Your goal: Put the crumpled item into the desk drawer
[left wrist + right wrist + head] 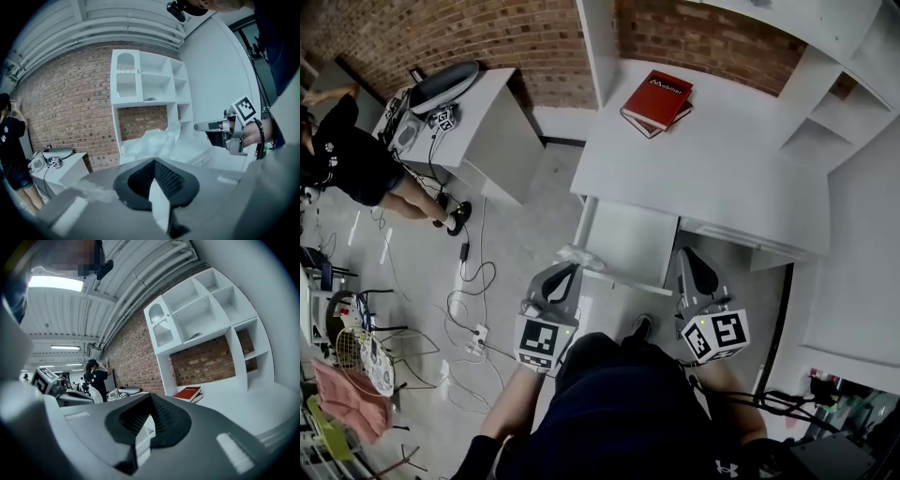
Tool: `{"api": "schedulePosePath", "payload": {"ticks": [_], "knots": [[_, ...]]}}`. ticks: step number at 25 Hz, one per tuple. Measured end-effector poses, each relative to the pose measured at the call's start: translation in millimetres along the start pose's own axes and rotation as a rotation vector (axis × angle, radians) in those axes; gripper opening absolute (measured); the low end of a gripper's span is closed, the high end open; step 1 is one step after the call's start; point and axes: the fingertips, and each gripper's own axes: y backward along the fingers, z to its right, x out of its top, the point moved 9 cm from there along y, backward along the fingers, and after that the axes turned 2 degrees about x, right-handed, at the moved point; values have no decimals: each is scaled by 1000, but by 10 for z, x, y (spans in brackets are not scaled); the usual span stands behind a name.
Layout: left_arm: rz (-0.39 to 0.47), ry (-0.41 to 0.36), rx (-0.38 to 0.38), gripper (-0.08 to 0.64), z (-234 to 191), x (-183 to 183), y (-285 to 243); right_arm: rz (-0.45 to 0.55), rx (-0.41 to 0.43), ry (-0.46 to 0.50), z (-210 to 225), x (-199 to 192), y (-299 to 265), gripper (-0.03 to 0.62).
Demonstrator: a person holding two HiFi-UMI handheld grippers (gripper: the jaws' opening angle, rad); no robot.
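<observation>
A white crumpled paper [572, 254] sticks out of my left gripper [566, 274], whose jaws are shut on it. It hangs by the front left corner of the open white desk drawer [630, 242]. In the left gripper view the crumpled paper [152, 143] bulges just past the gripper [154, 164] tips, hiding part of the desk. My right gripper [690, 261] hovers over the drawer's front right corner, jaws together and nothing in them. From its own view the right gripper [149, 400] points up at the desk top.
A red book [657, 97] lies on the white desk [722, 169], with shelving [830, 89] at the right. To the left, a side table [473, 103] carries devices. Cables [469, 323] trail on the floor. A person [356, 159] stands far left.
</observation>
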Motion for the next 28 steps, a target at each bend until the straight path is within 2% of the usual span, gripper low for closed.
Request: {"api": "schedulePosePath", "payload": {"ticks": [5,10,20,28], "knots": [[-12,5,-43,2,-160,-18,-187,-26,-45,-5,49,4,-115,3],[-8,-28,-125,2,-442,-3,-604,-19,-140,2,175,33,-369,3],[-21,-41,-416,2,-695,-86,-1338,-63,-389,-26,179,-83,-512,2],[-35,-76,-549,2,-879,-104,-1674,-55,-518,-39,129,-143,-599,2]]}}
